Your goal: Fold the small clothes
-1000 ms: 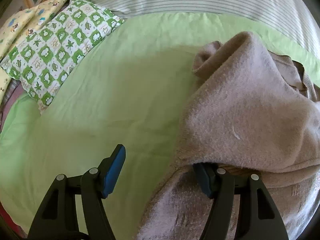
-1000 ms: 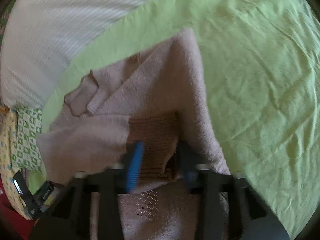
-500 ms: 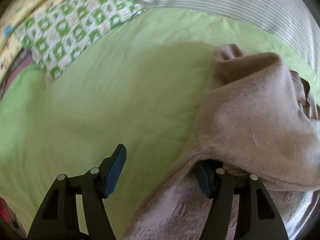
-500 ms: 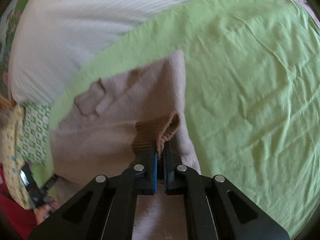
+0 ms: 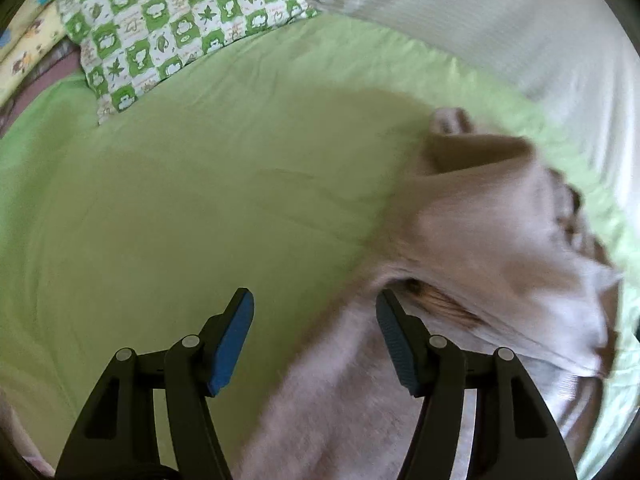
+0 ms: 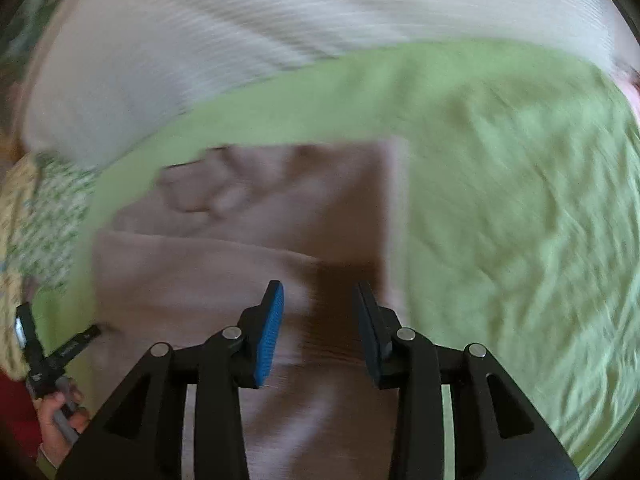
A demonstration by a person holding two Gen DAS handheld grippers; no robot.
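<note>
The left gripper (image 5: 314, 340) is seen with its jaws parted and nothing clamped between them. A beige garment (image 5: 480, 240), blurred, is heaped ahead and right, against the right finger. A green sheet (image 5: 180, 200) lies ahead; a checked pillow (image 5: 180, 20) is seen far ahead-left.

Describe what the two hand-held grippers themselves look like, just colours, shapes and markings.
Both look alike: the left hand-held gripper and right hand-held gripper have black angular linkage arms with triangular cut-outs and silver round pivot pins. Each finger carries a flat, ribbed blue pad. No cables or sleeves are visible.
</note>
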